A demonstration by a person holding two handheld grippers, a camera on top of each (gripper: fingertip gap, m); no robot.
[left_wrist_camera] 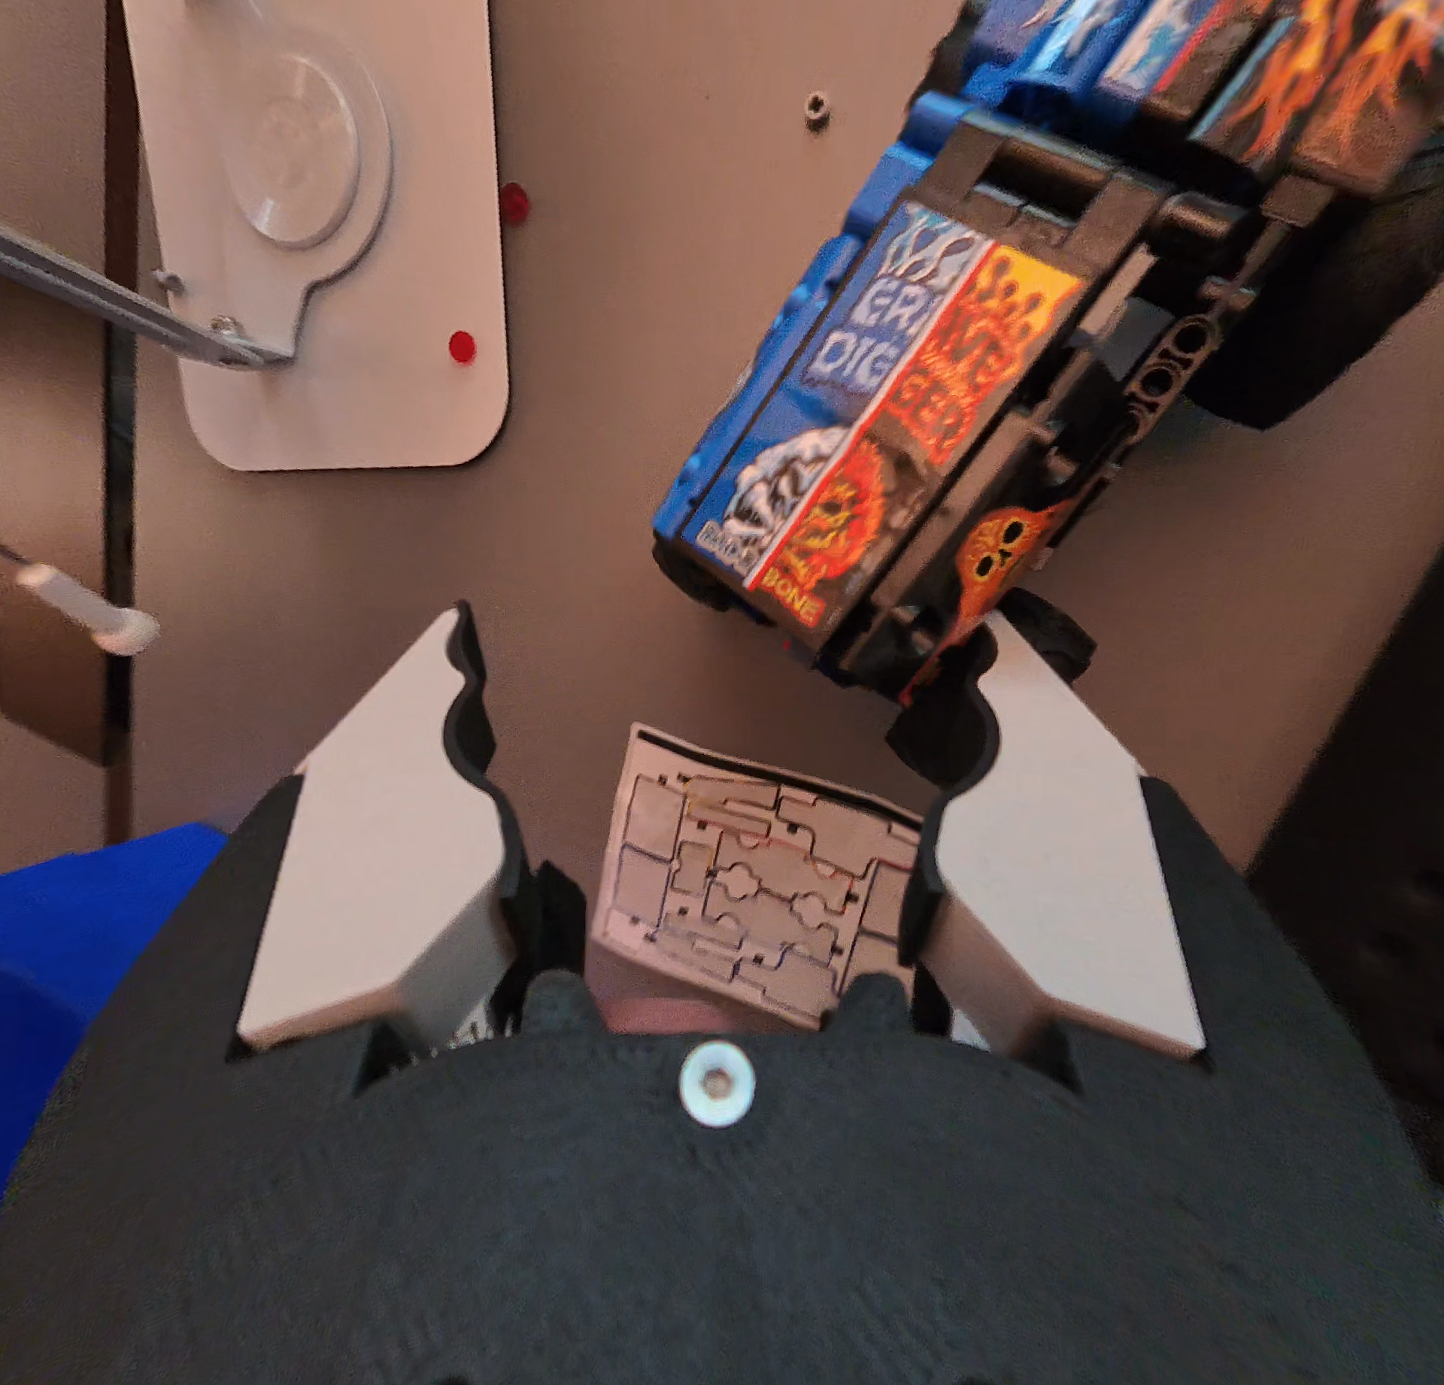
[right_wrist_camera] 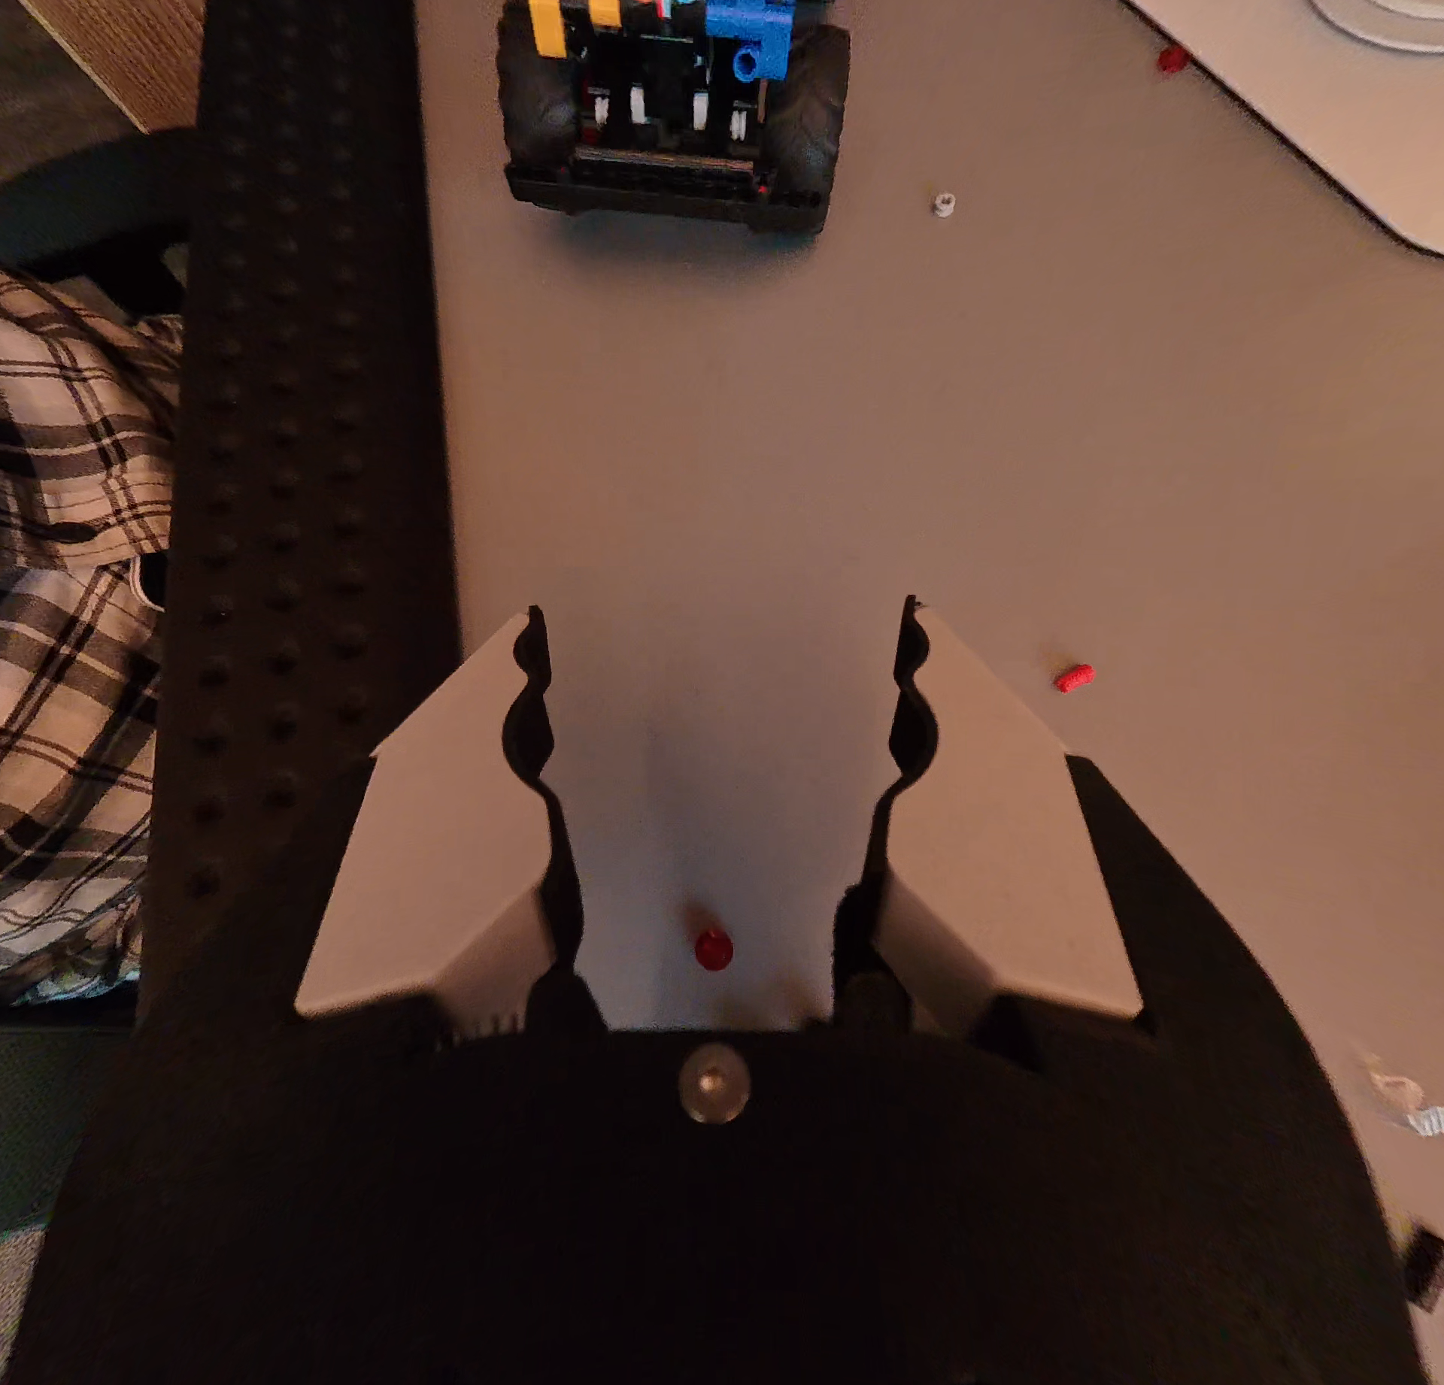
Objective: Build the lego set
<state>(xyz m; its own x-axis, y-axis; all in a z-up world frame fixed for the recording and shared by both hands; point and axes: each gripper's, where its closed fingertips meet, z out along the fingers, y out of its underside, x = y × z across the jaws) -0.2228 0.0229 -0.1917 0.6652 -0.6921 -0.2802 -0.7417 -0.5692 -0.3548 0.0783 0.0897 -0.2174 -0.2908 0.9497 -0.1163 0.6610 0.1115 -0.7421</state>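
Grey tabletop [right_wrist_camera: 781, 449] carries lego truck [right_wrist_camera: 672, 82], built, on its wheels, long axis running away from right gripper [right_wrist_camera: 719, 644], near end facing it. Right gripper: fingers wide apart, empty, red pin [right_wrist_camera: 713, 949] on table between them. Left gripper [left_wrist_camera: 723, 691]: fingers wide, holding nothing; right fingertip at truck's wheel, contact unclear; sticker sheet [left_wrist_camera: 750, 879] below.

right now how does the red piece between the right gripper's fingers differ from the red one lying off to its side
The red piece between the fingers looks round, seen end on, and sits deep inside the open right gripper. The other red piece looks longer, lying on its side, outside the gripper. Both are small, red and rest loose on the grey table.
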